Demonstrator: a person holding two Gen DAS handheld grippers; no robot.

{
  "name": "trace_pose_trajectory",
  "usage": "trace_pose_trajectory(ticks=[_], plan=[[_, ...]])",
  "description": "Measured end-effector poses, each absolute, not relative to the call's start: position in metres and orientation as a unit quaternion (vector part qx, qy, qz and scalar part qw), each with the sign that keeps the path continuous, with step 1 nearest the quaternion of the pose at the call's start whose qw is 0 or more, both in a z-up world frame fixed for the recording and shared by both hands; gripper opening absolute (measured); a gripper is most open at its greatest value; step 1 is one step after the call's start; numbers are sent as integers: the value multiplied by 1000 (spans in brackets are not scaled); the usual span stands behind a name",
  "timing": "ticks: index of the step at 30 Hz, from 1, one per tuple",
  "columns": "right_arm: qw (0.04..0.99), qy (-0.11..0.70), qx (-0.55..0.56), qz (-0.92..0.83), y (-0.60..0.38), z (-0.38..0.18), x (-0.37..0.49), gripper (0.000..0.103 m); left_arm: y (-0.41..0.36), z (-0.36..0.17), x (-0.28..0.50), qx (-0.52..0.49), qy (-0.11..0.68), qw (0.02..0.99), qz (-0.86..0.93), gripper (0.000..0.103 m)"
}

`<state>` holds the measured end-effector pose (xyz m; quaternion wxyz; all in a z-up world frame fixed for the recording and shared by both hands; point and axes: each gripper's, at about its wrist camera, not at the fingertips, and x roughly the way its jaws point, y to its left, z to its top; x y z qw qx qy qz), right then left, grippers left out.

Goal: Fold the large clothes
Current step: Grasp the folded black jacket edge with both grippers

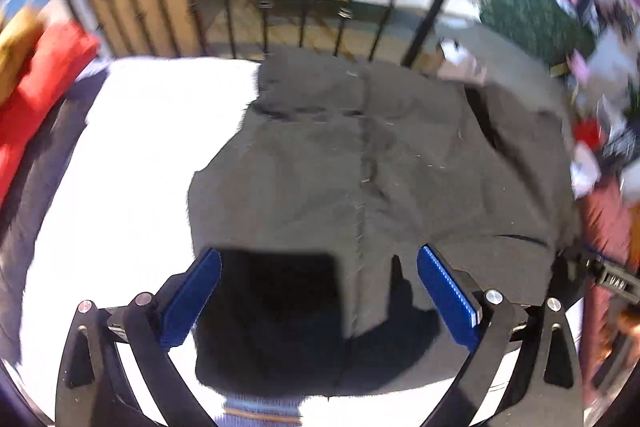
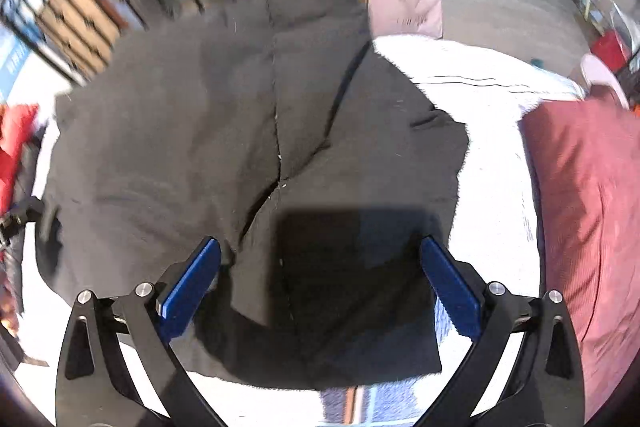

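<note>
No readable text, only blurred marks on black part [image 1: 614, 281]

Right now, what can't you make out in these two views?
- Garment near hem: both views, dark shadow over it, folds unreadable.
- Garment type: front details not legible, either view.
- Far right edge of garment: left wrist view, motion blur.
- Right gripper in left wrist view: cut off by frame edge.
- Clutter beyond the bed: blurred.
- Striped fabric: right wrist view, cut by bottom edge.

A dark garment [image 1: 360, 167] lay spread on the white bed [image 1: 132, 155]. The left gripper [image 1: 319, 281] hung over its six o'clock edge, jaws wide apart. Red pillow [image 1: 44, 75] at nine o'clock.
</note>
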<state>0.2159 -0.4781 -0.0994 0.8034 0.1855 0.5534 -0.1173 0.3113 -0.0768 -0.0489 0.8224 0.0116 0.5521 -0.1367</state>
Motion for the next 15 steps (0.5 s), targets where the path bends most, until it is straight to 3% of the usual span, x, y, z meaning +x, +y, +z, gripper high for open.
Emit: trace_pose_trajectory(ticks=[9, 15], plan=[[781, 536, 282, -150, -530, -107, 156, 98, -6, -57, 314, -56, 583, 805, -97, 97], [766, 517, 362, -116, -553, -118, 163, 98, 4, -75, 333, -117, 606, 779, -114, 97]])
